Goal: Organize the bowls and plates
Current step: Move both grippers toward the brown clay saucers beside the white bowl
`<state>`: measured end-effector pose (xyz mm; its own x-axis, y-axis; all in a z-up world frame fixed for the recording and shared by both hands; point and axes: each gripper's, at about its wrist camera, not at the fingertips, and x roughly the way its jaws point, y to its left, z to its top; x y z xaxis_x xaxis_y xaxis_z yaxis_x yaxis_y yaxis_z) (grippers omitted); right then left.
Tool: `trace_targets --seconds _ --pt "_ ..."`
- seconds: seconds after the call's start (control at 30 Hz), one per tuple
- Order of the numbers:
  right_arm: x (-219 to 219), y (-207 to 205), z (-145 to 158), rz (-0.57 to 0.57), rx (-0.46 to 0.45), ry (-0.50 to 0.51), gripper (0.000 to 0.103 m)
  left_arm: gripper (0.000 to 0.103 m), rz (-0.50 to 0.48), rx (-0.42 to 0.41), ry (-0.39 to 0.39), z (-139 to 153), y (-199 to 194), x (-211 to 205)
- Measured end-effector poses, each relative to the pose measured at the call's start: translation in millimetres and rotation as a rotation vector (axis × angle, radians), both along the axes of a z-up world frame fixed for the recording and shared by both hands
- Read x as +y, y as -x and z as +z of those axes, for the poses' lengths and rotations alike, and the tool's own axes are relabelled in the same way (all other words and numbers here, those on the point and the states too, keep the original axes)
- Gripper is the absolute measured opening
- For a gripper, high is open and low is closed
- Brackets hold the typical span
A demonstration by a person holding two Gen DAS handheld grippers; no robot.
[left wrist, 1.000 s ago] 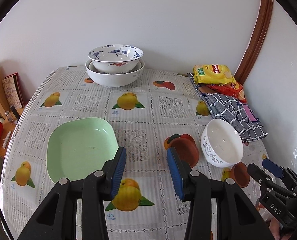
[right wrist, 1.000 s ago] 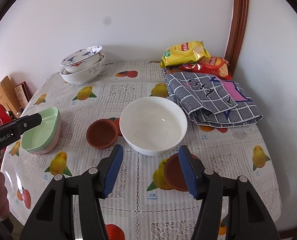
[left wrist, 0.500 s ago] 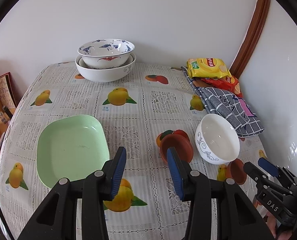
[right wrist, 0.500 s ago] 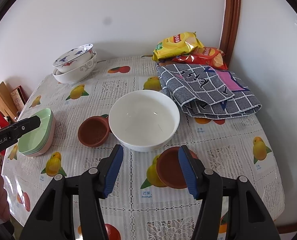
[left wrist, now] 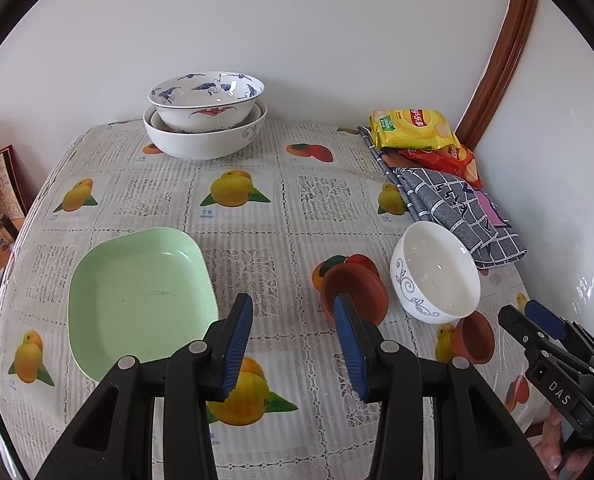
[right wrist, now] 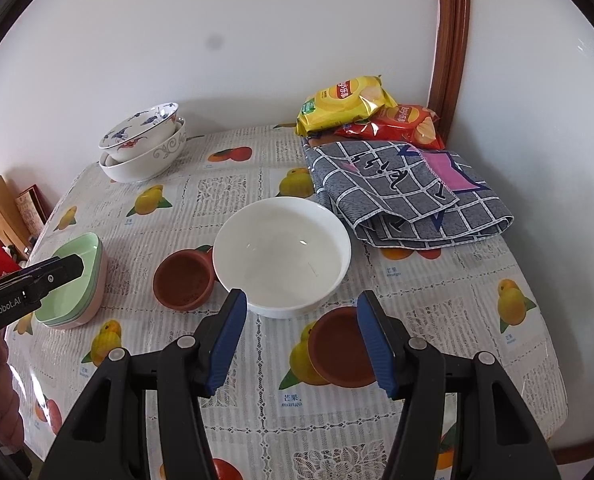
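Left wrist view: blue-patterned bowl (left wrist: 206, 98) nested in apparently empty white bowl (left wrist: 205, 136).

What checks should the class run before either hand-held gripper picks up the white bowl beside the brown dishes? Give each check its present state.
1. Right hand-held gripper open and holding nothing: ok.
2. Left hand-held gripper open and holding nothing: ok.
3. White bowl upright with nothing visible inside: ok.
4. Space around the bowl: not ok. One brown dish sits right against its side, another brown dish lies just in front, and the folded grey cloth is close behind.
5. Stacked bowls at the back nested and upright as a possible target: ok.
6. Green plates stacked; how many there are: cannot tell.
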<state>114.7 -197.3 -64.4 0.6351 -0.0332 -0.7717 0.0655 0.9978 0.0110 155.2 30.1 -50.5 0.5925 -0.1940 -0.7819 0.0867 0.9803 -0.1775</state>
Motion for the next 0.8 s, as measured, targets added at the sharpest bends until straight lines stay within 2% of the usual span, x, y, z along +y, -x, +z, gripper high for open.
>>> trace_targets --seconds 0.47,0.8 --pt "-33 -7 -7 -0.056 0.012 0.001 0.057 0.040 -0.023 0.030 -0.009 -9 -15 -23" --pt "-65 -8 -25 -0.101 0.035 -0.013 0.057 0.040 -0.059 0.054 -0.015 -20 -27 -54"
